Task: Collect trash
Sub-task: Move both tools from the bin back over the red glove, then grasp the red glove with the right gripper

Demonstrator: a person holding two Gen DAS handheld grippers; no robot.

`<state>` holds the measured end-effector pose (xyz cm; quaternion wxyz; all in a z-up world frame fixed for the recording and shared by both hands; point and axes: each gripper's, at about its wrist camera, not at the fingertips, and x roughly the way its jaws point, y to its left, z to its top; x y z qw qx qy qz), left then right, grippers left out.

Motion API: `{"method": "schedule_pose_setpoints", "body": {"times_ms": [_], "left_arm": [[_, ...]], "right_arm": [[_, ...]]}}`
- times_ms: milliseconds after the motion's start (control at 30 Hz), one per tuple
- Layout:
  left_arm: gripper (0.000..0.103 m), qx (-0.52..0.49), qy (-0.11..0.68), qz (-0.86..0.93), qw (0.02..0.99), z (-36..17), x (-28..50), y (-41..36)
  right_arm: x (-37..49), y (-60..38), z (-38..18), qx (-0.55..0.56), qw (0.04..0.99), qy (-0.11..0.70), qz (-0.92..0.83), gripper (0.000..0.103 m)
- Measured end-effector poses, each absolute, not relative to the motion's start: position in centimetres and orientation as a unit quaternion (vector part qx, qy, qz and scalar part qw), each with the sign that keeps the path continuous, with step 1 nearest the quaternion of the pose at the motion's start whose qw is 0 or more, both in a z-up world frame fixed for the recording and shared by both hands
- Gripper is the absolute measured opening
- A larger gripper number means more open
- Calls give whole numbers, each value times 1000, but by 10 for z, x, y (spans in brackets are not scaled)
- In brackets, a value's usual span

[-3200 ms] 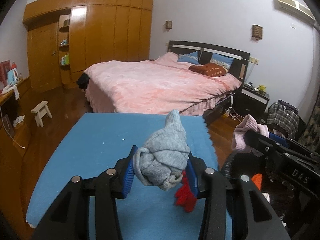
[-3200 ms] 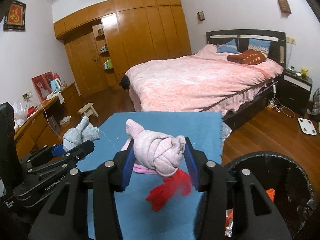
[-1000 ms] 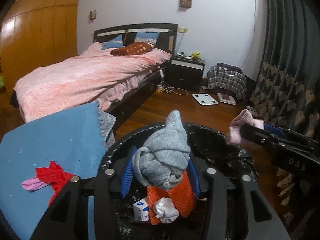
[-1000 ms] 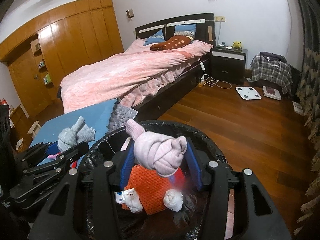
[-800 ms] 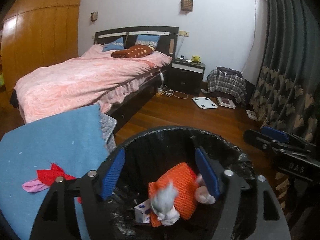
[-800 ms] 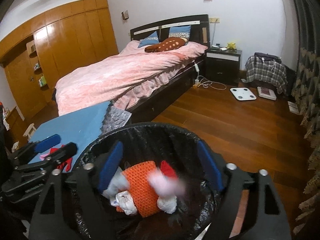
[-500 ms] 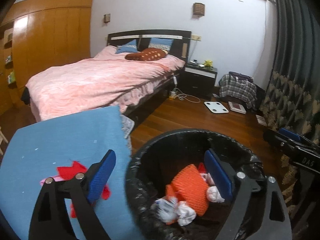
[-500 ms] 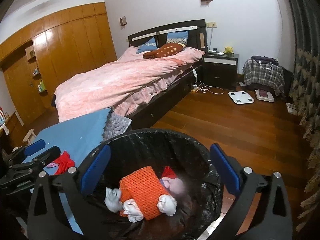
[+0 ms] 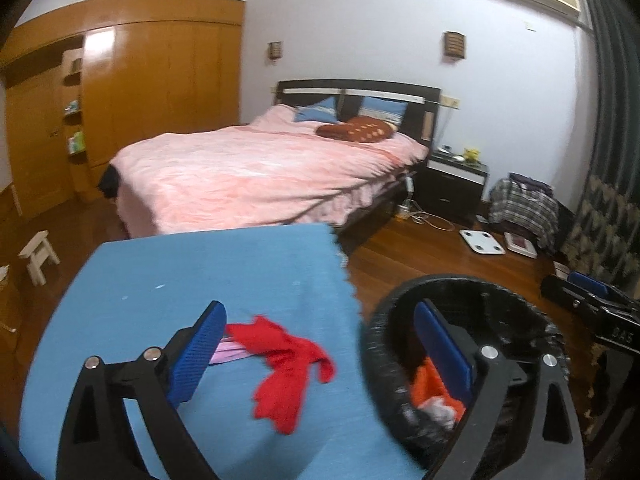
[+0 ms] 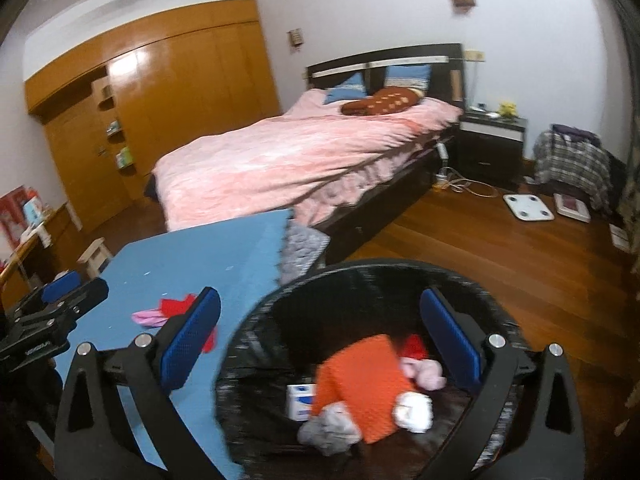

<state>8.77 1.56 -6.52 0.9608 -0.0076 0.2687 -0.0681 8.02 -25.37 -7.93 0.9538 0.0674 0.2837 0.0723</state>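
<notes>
A black-lined trash bin (image 10: 256,328) stands beside the blue table (image 10: 168,268). In it lie an orange knit piece (image 10: 360,376), a pink bundle (image 10: 426,372), a grey bundle (image 10: 328,430) and a small white box (image 10: 300,398). My right gripper (image 10: 320,340) is open and empty above the bin. My left gripper (image 9: 320,344) is open and empty, straddling the table edge and the bin rim (image 9: 376,344). A red cloth (image 9: 288,368) lies on the table (image 9: 200,272) over a pink piece (image 9: 232,354). The red cloth (image 10: 176,304) also shows in the right wrist view.
A bed with a pink cover (image 9: 256,176) stands behind the table. A wooden wardrobe (image 9: 132,100) fills the back left. A nightstand (image 9: 456,184), a white scale (image 9: 482,242) and a plaid bundle (image 9: 524,208) are on the wooden floor at right. A small stool (image 9: 38,256) stands at left.
Both grippers opened over the bin and dropped the grey and pink bundles into it. The left gripper has since swung left toward the table; the right stays over the bin.
</notes>
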Motion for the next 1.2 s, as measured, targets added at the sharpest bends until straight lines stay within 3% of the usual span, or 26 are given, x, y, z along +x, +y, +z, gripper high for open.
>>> {"method": "schedule_pose_setpoints", "body": {"times_ms": [600,1200], "left_arm": [[93,-27,290,54,955,-97,79,125],[93,-28,319,90,943,-139,96,170]], "right_arm": [[116,-106,-94,29,933,303,193,97],[165,-42,-174,10,905,372,207,97]]}}
